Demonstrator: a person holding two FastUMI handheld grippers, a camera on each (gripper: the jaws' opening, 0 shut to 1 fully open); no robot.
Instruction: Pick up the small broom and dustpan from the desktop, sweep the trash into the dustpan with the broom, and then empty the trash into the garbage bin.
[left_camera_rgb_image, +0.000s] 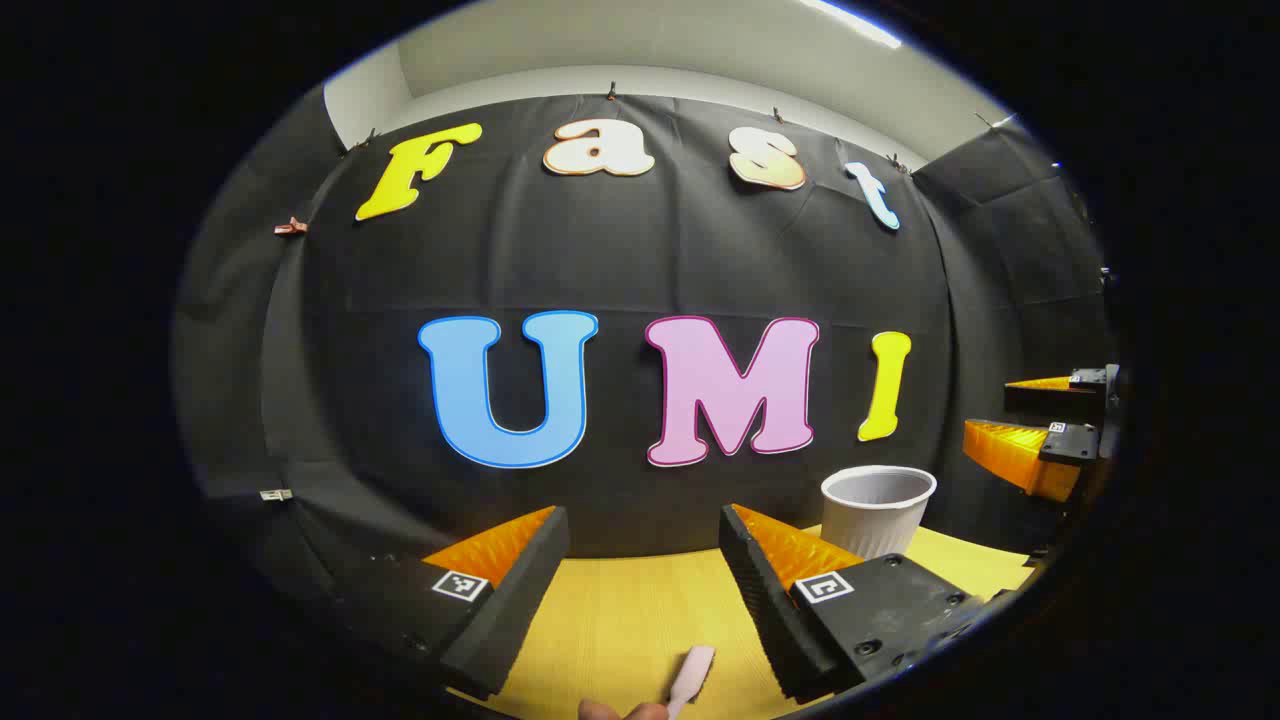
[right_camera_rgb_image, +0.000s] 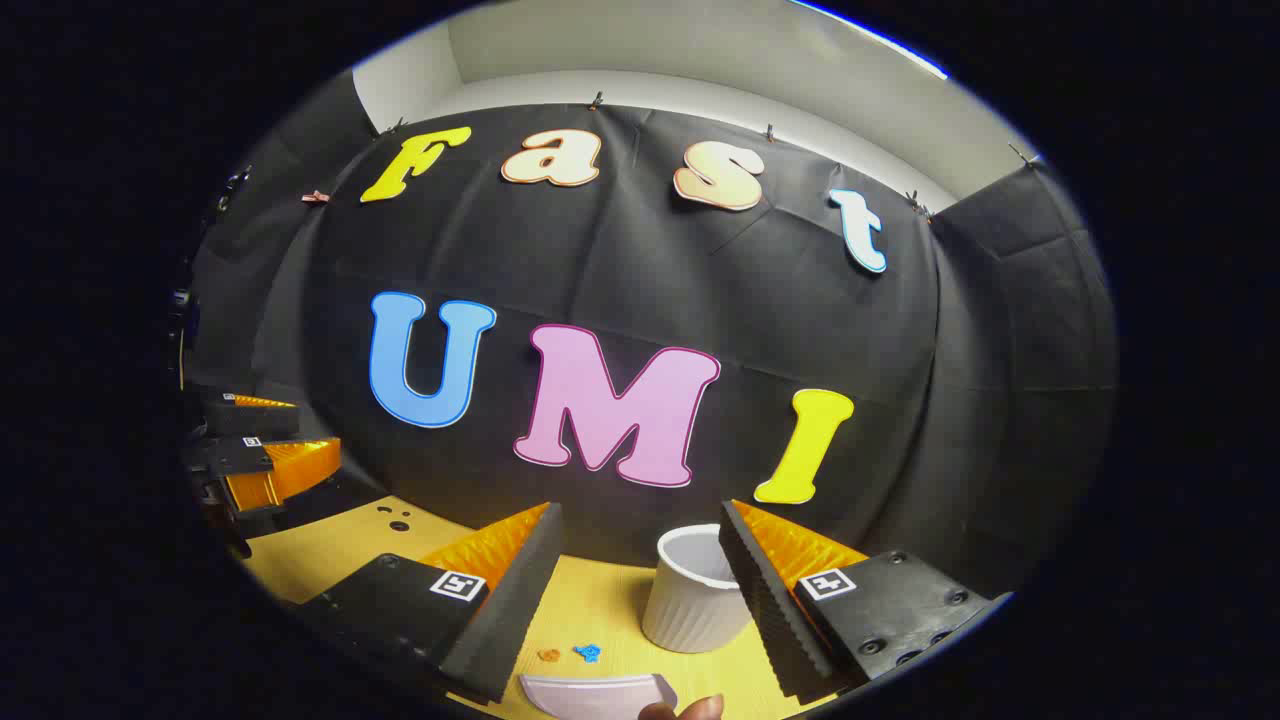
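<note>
The wooden desktop (right_camera_rgb_image: 330, 545) stretches out under both grippers, and nothing on it looks handled yet; the white ribbed garbage bin (right_camera_rgb_image: 690, 595) stands upright near the back wall, open-mouthed and, as far as I can see into it, holding nothing. The left gripper (left_camera_rgb_image: 640, 590) hangs above the table with its fingers spread wide and nothing between them; the right gripper (right_camera_rgb_image: 635, 590) is likewise parted and bare, the bin just beyond it. The pale dustpan (right_camera_rgb_image: 598, 692) lies flat at the near edge; a pale handle, likely the small broom (left_camera_rgb_image: 692, 675), lies below the left gripper. The small orange and blue trash (right_camera_rgb_image: 570, 654) scraps sit unswept just beyond the dustpan; so I judge everything remains: grasping, sweeping, emptying.
</note>
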